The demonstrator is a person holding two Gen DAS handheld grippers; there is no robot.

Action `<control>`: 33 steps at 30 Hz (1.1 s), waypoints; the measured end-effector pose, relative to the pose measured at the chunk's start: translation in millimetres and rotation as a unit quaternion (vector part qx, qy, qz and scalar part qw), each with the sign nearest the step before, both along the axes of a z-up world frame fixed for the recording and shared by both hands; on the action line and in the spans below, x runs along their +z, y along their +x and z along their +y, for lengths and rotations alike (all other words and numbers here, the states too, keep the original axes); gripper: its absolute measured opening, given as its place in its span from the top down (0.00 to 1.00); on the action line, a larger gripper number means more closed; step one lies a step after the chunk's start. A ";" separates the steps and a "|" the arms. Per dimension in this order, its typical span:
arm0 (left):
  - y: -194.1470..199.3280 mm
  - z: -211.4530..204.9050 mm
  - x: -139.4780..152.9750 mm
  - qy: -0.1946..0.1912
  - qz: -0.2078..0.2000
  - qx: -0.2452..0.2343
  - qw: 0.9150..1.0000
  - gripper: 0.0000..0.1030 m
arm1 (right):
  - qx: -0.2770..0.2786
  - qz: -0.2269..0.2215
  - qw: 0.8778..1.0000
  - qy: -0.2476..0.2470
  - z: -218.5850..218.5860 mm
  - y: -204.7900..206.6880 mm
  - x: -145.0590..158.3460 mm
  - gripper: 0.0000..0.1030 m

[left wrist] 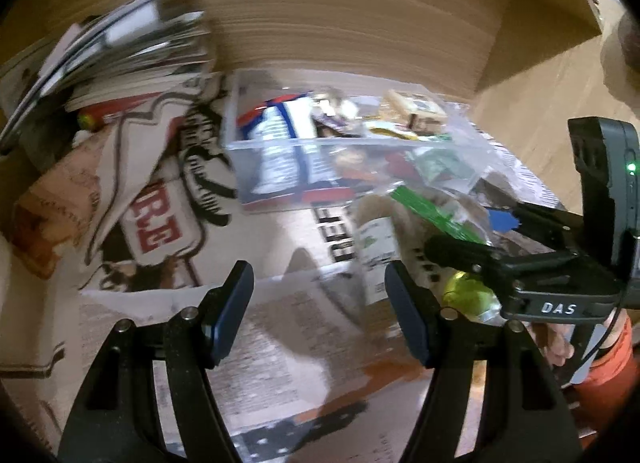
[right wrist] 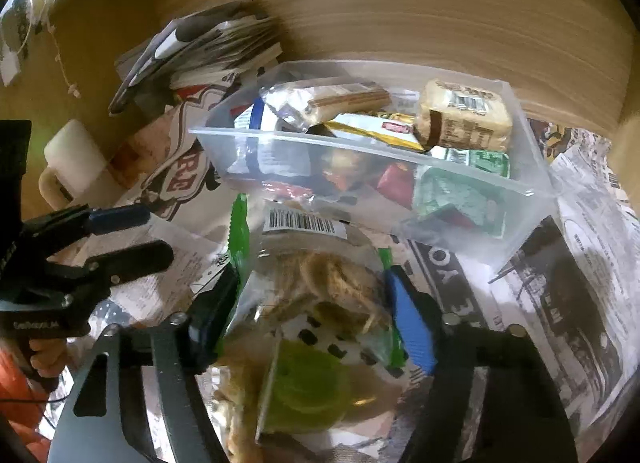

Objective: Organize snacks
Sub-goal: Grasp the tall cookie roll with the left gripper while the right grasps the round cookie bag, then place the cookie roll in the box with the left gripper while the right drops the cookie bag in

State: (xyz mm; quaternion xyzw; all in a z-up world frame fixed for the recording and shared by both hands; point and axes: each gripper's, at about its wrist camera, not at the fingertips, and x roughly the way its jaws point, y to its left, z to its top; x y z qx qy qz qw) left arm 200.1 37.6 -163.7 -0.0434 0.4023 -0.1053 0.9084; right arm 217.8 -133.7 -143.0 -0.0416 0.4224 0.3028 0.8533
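A clear plastic bin (right wrist: 532,191) holds several wrapped snacks; it also shows in the left wrist view (left wrist: 472,147). My right gripper (right wrist: 312,315) is shut on a clear bag of round cookies with green edges (right wrist: 320,283), held just in front of the bin. In the left wrist view the same bag (left wrist: 400,219) hangs from the right gripper (left wrist: 472,239) at the right. My left gripper (left wrist: 320,307) is open and empty above the newspaper, left of the bag. It shows at the left of the right wrist view (right wrist: 136,235).
Newspaper (right wrist: 580,263) covers the table. A stack of books and magazines (left wrist: 132,47) lies at the back left. A white mug (right wrist: 72,159) stands at the left. A wooden wall (right wrist: 440,15) rises behind the bin.
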 end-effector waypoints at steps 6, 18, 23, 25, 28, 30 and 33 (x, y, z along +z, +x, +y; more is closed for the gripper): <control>15.9 -28.5 -5.0 0.003 0.012 -0.032 0.999 0.34 | -0.030 -0.017 0.999 0.012 -21.9 0.1 8.7 0.46; 36.2 -51.1 -33.5 0.005 0.052 -0.037 0.998 0.65 | -0.063 -0.044 0.997 0.028 -52.0 -6.3 21.1 0.48; 18.5 -41.1 -28.0 0.002 0.041 -0.030 0.999 0.66 | -0.062 -0.049 0.996 0.039 -54.2 -6.5 24.5 0.48; 6.6 -29.6 -20.9 -0.001 0.034 -0.025 0.999 0.66 | -0.061 -0.054 0.996 0.044 -54.5 -7.1 27.5 0.48; -10.5 -13.8 -6.9 -0.005 0.021 -0.021 1.000 0.66 | -0.059 -0.064 0.995 0.048 -54.1 -9.5 33.3 0.48; -19.3 -6.9 2.3 -0.005 0.009 -0.017 1.000 0.66 | -0.057 -0.071 0.995 0.052 -52.8 -11.3 38.5 0.48; -27.4 -0.1 20.5 -0.005 -0.013 -0.014 1.000 0.66 | -0.057 -0.082 0.993 0.057 -51.5 -12.5 46.9 0.48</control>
